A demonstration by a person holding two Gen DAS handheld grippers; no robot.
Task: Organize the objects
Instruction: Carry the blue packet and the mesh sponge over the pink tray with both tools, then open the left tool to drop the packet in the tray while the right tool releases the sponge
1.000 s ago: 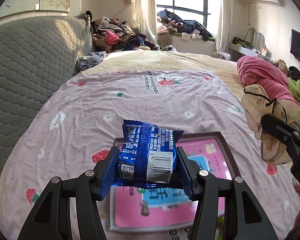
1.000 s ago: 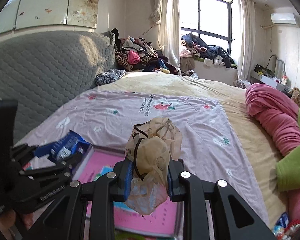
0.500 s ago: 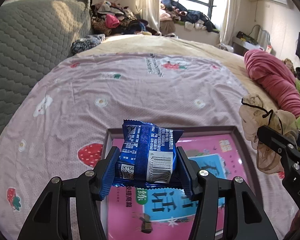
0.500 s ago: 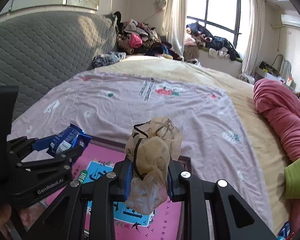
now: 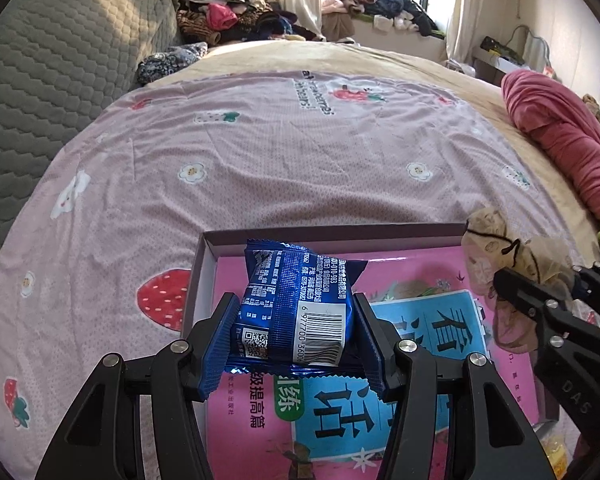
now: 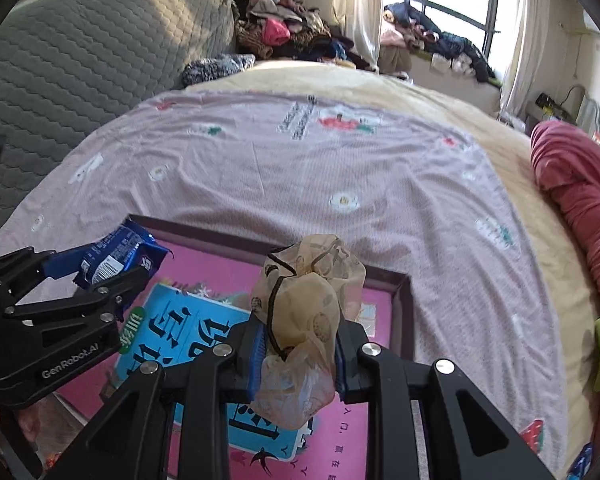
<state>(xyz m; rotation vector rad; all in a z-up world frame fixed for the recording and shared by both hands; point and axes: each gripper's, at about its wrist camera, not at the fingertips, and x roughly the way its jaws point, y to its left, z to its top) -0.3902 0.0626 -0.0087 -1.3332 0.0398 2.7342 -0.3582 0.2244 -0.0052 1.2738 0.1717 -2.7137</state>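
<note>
Hidden: the lower part of the box (image 5: 199, 276) is cut off by the bottom edge in both views, and the claws cover much of the pink book (image 5: 412, 276) lying inside it; the book's lower title is only partly readable.
Hard to make out: what the crumpled beige bag (image 6: 308, 304) contains; its plastic is creased and only half see-through. The heap of clothes (image 6: 284, 36) at the upper centre of the right wrist view is too jumbled to sort into items.
Left claw: the left claw (image 5: 296, 332) pinches the blue snack packet (image 5: 300, 300) by its sides, barcode facing the camera, at the lower centre of the left wrist view, over the box's upper left corner.
Right claw: the right claw (image 6: 298, 354) is pressed on the beige bag, which bulges above and hangs below the blue pads, over the right half of the box.
Cross view: each claw shows at the edge of the other's frame, the left one at the left of the right wrist view.
Bed: the strawberry-print sheet (image 5: 284, 160) fills the middle; a rolled pink blanket (image 5: 560, 136) lies at the right.
Change: compared with a second ago, both claws have come down toward the box, which looks larger and shows more of the book; both grips are unchanged.
</note>
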